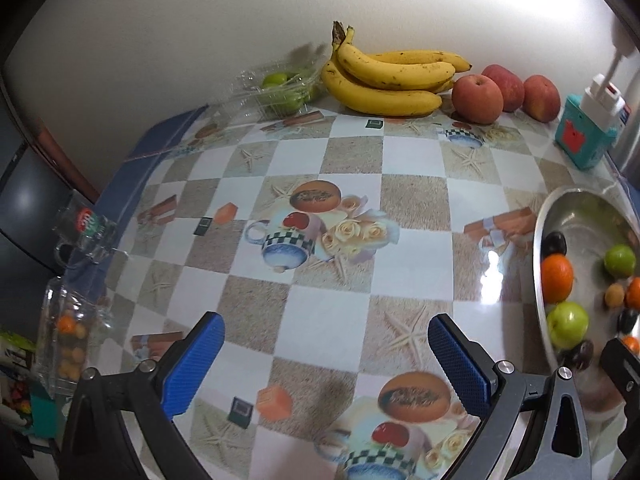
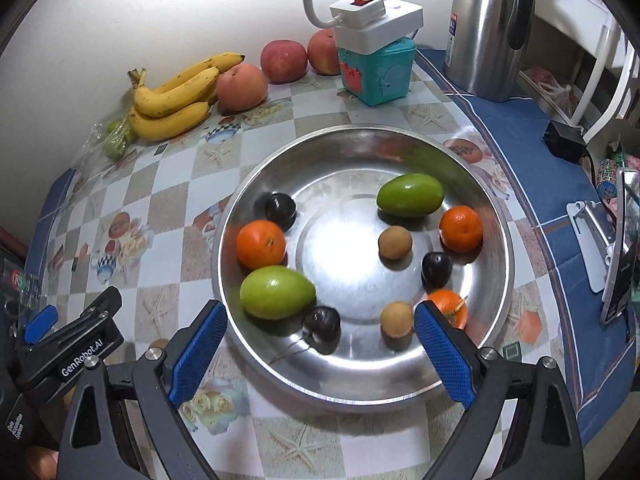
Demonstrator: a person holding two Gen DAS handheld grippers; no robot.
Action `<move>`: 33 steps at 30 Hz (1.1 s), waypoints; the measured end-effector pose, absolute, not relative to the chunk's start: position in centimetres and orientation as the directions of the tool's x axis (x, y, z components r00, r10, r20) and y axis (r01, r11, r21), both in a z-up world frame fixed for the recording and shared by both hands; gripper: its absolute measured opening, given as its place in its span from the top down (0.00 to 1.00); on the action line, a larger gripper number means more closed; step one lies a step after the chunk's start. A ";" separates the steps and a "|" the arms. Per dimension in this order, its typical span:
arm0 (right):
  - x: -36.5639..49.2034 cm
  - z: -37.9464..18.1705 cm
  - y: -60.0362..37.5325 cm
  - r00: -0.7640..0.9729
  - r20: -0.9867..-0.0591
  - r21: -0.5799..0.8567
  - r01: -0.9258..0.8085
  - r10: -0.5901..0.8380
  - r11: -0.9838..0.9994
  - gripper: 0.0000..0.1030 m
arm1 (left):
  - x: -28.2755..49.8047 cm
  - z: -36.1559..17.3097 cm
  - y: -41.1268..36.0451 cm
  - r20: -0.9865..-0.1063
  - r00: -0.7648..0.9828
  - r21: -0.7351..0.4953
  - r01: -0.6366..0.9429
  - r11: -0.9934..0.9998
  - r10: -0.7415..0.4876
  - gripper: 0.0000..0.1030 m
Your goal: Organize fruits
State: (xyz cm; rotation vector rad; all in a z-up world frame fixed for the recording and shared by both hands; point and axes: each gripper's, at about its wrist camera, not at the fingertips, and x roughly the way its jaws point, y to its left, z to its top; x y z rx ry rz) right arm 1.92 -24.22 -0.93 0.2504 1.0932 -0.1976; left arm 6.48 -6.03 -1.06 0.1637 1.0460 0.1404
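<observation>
Over the metal bowl [image 2: 472, 364] hangs the right gripper [image 2: 320, 350], blue pads [image 2: 198, 350] wide apart, nothing between them. Its tips sit at the near rim; the left pad is just beside the near green fruit [image 2: 276, 292], the right pad overlaps an orange [image 2: 448, 306] in the picture – contact can't be told.

Inside the bowl, spread around the wall w/ the centre bare:
- 2 green fruits – the second [image 2: 410, 195] at far right
- 3 oranges – one at left [image 2: 261, 244], one at right [image 2: 461, 228], plus the one by the right pad
- 3 dark plums – far left [image 2: 281, 209], near [image 2: 321, 322], right [image 2: 437, 269]
- 2 small brown fruits – one mid [image 2: 395, 243], one near [image 2: 396, 319]

Left gripper [image 1: 324, 364] hovers over the checkered tablecloth [image 1: 328, 316], left of the bowl, pads also spread apart and holding nothing.

At the back by the wall lie a banana bunch [image 1: 384, 80], 3 apples [image 1: 476, 98] just beside it, and a clear plastic tray [image 1: 276, 88] w/ green fruit on the bunch's other side. A teal box [image 2: 376, 70] w/ a white power strip [image 2: 376, 20] on top stands behind the bowl; a steel thermos [image 2: 488, 28] is farther right. At the table's left edge sit a glass mug [image 1: 86, 232] and a clear container [image 1: 66, 340] holding small orange and yellow fruits.
</observation>
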 end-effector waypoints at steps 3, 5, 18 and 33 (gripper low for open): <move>1.1 -0.8 -23.6 0.448 -0.893 0.103 0.270 -0.030 0.957 0.08 | 5.5 -0.7 -5.8 -0.843 0.501 0.207 -0.030 0.978 0.194 0.00; 0.4 -0.7 -23.3 0.450 -0.893 0.106 0.264 -0.025 0.959 0.08 | 4.8 -0.4 -5.7 -0.841 0.501 0.221 -0.026 0.975 0.204 0.00; -3.3 -1.8 -21.4 0.426 -0.904 0.082 0.250 -0.034 0.965 0.08 | 0.2 -0.4 -3.8 -0.831 0.490 0.282 -0.036 0.959 0.263 0.00; -5.0 -0.3 -21.5 0.480 -0.874 0.077 0.279 -0.070 0.957 0.08 | -0.8 0.9 -2.6 -0.829 0.504 0.240 -0.071 0.968 0.242 0.00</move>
